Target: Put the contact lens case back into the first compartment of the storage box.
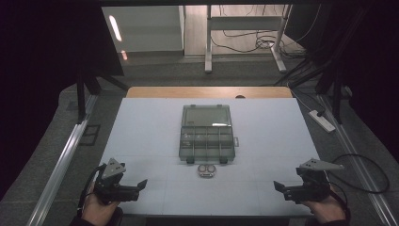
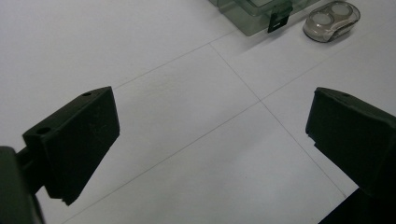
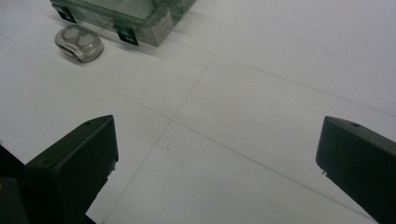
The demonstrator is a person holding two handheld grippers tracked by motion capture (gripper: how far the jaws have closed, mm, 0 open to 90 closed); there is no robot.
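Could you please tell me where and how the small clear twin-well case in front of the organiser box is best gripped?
Probably across the narrow waist of the small clear twin-well plastic case, from above: it lies flat, apart from the grey translucent compartment box. Either open hand-held gripper could reach.

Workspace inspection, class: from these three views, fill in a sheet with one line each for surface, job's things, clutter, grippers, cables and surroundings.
Surface: white table top with thin seam lines; a wooden strip shows along its far edge.
Job's things: open clear compartment box at centre, lid laid back; small clear two-well case just in front of it, apart from it.
Clutter: nothing seen.
Grippers: left gripper and right gripper, both held low at the near corners, jaws wide apart, nothing between them.
Cables: a cable trails from each gripper; loose cables on the far floor.
Surroundings: power strip on the floor at right; white desk legs beyond the table.
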